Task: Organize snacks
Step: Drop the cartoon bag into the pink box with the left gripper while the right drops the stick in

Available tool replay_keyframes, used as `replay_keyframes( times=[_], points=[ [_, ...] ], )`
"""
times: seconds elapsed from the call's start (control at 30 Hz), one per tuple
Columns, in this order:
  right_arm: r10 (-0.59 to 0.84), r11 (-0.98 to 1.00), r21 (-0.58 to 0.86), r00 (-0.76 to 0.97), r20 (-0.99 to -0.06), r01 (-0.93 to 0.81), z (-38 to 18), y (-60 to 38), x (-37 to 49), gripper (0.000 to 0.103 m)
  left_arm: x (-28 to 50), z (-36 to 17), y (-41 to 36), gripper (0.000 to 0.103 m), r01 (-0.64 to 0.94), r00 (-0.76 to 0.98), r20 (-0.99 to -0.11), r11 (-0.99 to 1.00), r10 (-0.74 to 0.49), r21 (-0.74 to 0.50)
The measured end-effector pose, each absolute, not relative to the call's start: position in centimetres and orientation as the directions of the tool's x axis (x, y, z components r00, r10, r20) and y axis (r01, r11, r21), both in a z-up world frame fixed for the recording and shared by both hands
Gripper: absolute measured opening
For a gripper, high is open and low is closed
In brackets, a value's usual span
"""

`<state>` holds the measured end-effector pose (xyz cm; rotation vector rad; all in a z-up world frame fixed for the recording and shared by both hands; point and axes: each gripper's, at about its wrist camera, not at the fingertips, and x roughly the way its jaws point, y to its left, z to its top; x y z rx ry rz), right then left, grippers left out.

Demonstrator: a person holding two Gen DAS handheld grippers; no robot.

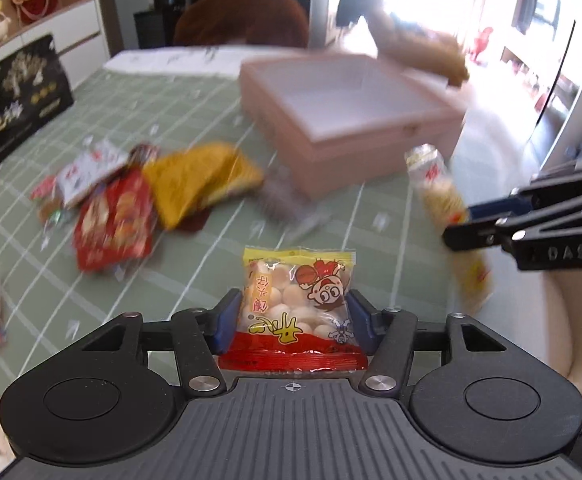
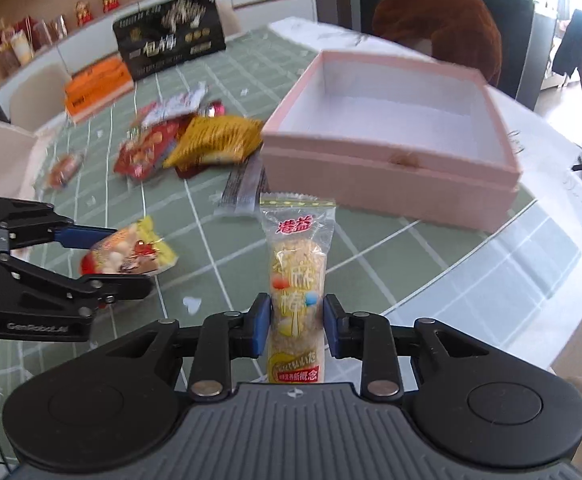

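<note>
My left gripper [image 1: 295, 314] is shut on a yellow and red packet of small round biscuits [image 1: 297, 280], held clear of the green checked tablecloth. My right gripper [image 2: 297, 320] is shut on a long clear-wrapped sesame bar [image 2: 297, 256], which stands upright between the blue pads. Each wrist view shows the other hand: the right gripper [image 1: 461, 222] with the bar [image 1: 435, 184] at the right edge, and the left gripper [image 2: 131, 256] with the biscuit packet [image 2: 159, 254] at the left. An open pink box [image 1: 355, 148] [image 2: 371, 176] with a white inside stands beyond both.
A pile of loose snack packets [image 1: 131, 200] [image 2: 195, 140] lies left of the box, with a silver sachet [image 2: 243, 188] against its front. A black gift box [image 2: 171, 44] and an orange box [image 2: 99, 84] stand at the far left. The table's edge curves past on the right.
</note>
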<state>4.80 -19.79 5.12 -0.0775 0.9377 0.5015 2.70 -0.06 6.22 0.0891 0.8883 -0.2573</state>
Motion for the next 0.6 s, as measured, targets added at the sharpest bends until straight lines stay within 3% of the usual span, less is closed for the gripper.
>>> replay_keyframes(
  times=[0.1, 0.27, 0.37, 0.43, 0.47, 0.53, 0.6],
  points=[
    [0.4, 0.887, 0.174, 0.522, -0.753, -0.428, 7.1, -21.1, 5.1, 0.017, 4.3, 8.7, -0.6, 0.062, 0.251, 0.656, -0.715, 0.963, -0.242, -0.096],
    [0.444, 0.887, 0.234, 0.593, -0.672, -0.398, 10.1, -22.9, 5.5, 0.017, 10.5, 13.2, -1.4, 0.062, 0.234, 0.747, -0.586, 0.949, -0.314, -0.21],
    [0.422, 0.899, 0.224, 0.611, -0.669, -0.375, 10.3, -23.3, 5.7, 0.017, 15.9, 13.3, -2.8, 0.063, 0.257, 0.74, -0.569, 0.932, -0.36, -0.255],
    [0.387, 0.913, 0.196, 0.605, -0.696, -0.358, 9.4, -23.2, 5.9, 0.018, 20.2, 11.4, -3.9, 0.063, 0.256, 0.692, -0.61, 0.921, -0.386, -0.292],
    [0.357, 0.923, 0.173, 0.596, -0.719, -0.343, 8.9, -23.1, 6.0, 0.019, 22.1, 10.1, -4.5, 0.062, 0.248, 0.65, -0.649, 0.918, -0.395, -0.309],
    [0.295, 0.942, 0.135, 0.56, -0.775, -0.309, 7.6, -22.8, 6.3, 0.033, 23.9, 8.2, -5.2, 0.062, 0.242, 0.623, -0.669, 0.913, -0.405, -0.328],
    [0.249, 0.954, 0.108, 0.538, -0.806, -0.279, 6.5, -22.3, 6.3, 0.059, 23.4, 7.9, -5.3, 0.061, 0.238, 0.67, -0.626, 0.914, -0.4, -0.329]
  ],
)
